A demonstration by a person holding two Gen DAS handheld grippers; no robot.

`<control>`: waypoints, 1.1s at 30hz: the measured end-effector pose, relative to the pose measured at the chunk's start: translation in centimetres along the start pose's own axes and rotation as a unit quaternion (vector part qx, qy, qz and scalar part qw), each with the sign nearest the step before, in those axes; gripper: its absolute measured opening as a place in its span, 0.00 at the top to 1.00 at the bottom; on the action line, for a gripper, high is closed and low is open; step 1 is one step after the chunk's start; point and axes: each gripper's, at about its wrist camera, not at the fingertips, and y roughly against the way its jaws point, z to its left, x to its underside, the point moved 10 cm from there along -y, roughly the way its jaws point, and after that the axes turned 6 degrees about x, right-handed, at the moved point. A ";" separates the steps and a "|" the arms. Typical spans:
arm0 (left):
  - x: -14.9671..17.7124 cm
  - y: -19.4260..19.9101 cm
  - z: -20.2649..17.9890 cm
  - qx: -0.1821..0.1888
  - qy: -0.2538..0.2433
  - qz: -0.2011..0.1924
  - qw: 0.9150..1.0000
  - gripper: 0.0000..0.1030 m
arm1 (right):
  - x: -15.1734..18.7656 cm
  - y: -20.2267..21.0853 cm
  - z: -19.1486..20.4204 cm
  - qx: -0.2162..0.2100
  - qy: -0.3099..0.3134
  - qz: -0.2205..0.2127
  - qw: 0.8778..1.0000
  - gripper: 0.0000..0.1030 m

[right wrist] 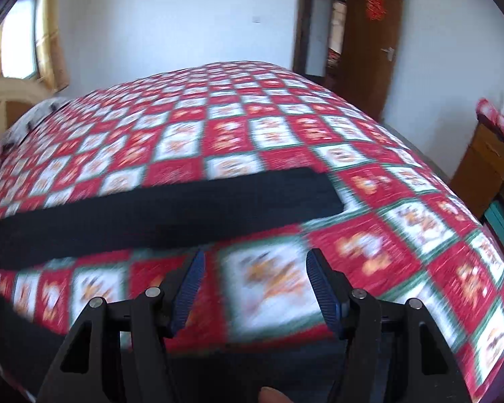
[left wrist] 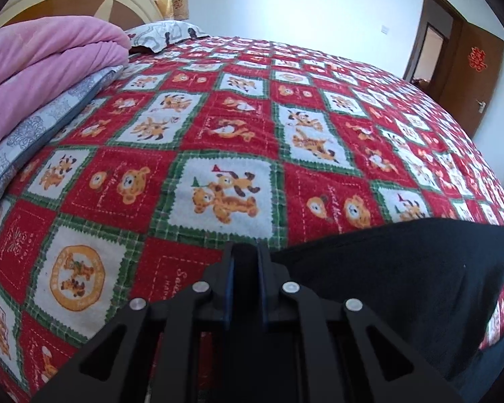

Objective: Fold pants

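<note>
Black pants (left wrist: 403, 278) lie on a red, green and white patterned bedspread (left wrist: 218, 134). In the left wrist view my left gripper (left wrist: 245, 252) is shut on black fabric at the left end of the pants, low over the bed. In the right wrist view, which is blurred, one black pant leg (right wrist: 171, 205) stretches across the bedspread (right wrist: 369, 201) from the left edge to the middle. My right gripper (right wrist: 255, 268) is open and empty, just in front of that leg and above the bed. More dark fabric lies under it at the near edge.
A pink blanket (left wrist: 40, 67) on a grey patterned quilt (left wrist: 33, 134) lies at the left by the headboard, with a pillow (left wrist: 164, 33) behind. A brown door (right wrist: 369, 33) stands open at the far right. A wooden cabinet (right wrist: 487, 168) stands right of the bed.
</note>
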 end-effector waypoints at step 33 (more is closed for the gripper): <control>0.2 -1.1 0.3 -0.027 -0.007 -0.008 1.000 0.88 | -6.3 -19.1 -2.8 -0.131 -0.050 0.197 0.970 0.91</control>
